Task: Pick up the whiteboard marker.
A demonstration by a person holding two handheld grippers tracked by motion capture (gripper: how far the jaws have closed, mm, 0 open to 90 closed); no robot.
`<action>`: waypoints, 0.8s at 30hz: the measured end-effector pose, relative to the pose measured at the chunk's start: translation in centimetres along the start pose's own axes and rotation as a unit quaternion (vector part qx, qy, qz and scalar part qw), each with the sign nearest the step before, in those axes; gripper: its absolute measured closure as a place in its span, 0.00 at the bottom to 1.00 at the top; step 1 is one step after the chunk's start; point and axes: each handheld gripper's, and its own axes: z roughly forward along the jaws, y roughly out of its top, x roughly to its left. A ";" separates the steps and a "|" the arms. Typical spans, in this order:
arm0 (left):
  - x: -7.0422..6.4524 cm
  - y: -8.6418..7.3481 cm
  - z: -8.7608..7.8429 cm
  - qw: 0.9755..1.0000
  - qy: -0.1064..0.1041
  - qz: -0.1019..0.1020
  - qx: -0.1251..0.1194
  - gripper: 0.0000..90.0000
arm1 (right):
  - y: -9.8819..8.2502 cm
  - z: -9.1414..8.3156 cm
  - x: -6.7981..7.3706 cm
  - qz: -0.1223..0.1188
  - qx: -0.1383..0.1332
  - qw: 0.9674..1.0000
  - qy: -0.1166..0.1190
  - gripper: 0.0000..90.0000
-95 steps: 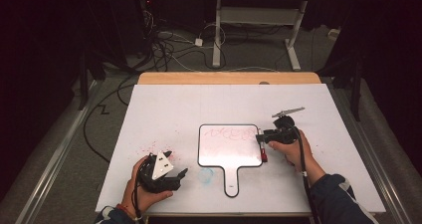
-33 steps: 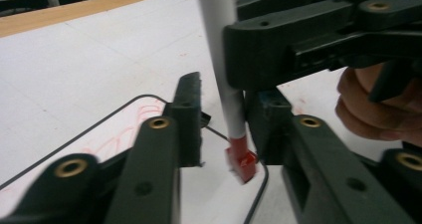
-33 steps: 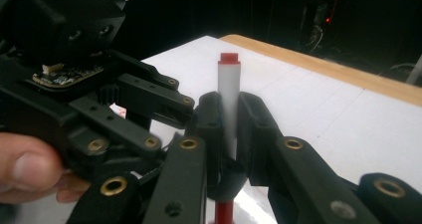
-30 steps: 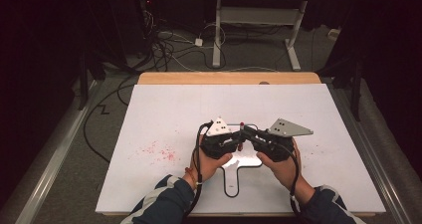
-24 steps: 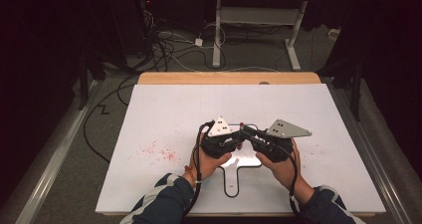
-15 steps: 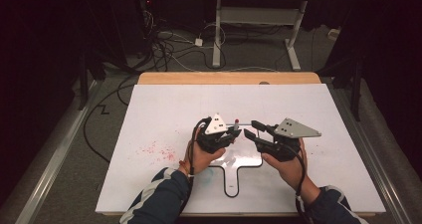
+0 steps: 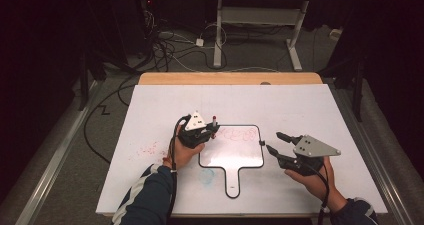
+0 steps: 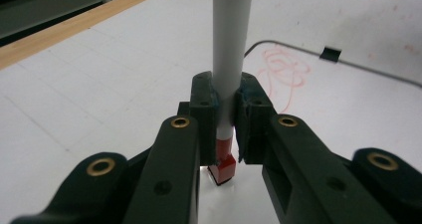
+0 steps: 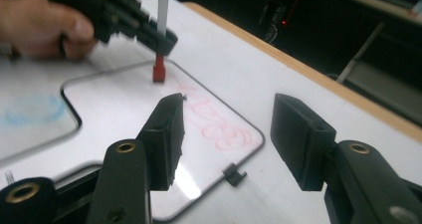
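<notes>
Left hand-held gripper (image 7: 212,130) clamps the marker (image 8: 228,59) upright; keep it vertical (light pressure) over the whiteboard's (image 7: 235,155) red scribble (image 9: 219,120); right hand-held gripper (image 7: 274,142), just opening, holds nothing.

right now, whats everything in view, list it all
marker: one, white barrel with red end, upright over the small board's top-left corner
small whiteboard: one, white with black rim and a handle, table middle
red scribble: one, on the small whiteboard's upper part
blue smudge: one, on the table sheet left of the handle
red marks: scattered, on the table sheet at left
table: one, white sheet, wooden far edge
left claw: shut on the marker
right claw: open, nothing between its jaws, right of the board
</notes>
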 end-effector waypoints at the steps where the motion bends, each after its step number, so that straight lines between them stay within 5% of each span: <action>1: 0.1 0.0 -0.2 1.000 0.005 0.002 0.007 0.88 | -0.1 -0.2 0.2 -0.014 0.003 1.000 0.004 0.52; 5: 0.3 -0.1 -0.9 0.999 0.029 0.010 0.026 0.88 | -0.4 -0.6 0.8 -0.046 0.023 0.999 0.012 0.51; 7: 0.7 -0.3 -1.0 0.999 0.036 -0.005 0.022 0.88 | -0.7 -0.7 1.0 -0.047 0.025 0.998 0.016 0.51; 14: 1.0 -0.5 -0.8 0.999 0.047 -0.004 0.019 0.88 | -0.9 -0.8 1.0 -0.041 0.034 0.998 0.019 0.50; 18: 0.6 -0.4 0.1 0.999 0.026 -0.039 -0.004 0.88 | -1.1 -0.5 1.3 -0.043 0.044 0.998 0.022 0.49; 21: -0.1 0.1 0.8 1.000 0.011 -0.022 -0.002 0.88 | -1.0 -0.4 1.3 -0.044 0.039 0.998 0.021 0.48; 22: -0.7 0.7 1.5 1.000 -0.003 0.000 -0.007 0.88 | -1.0 -0.4 1.3 -0.044 0.038 0.998 0.020 0.48; 24: -1.3 1.0 1.9 1.000 -0.006 0.001 -0.003 0.88 | -0.9 -0.5 1.3 -0.041 0.035 0.998 0.021 0.48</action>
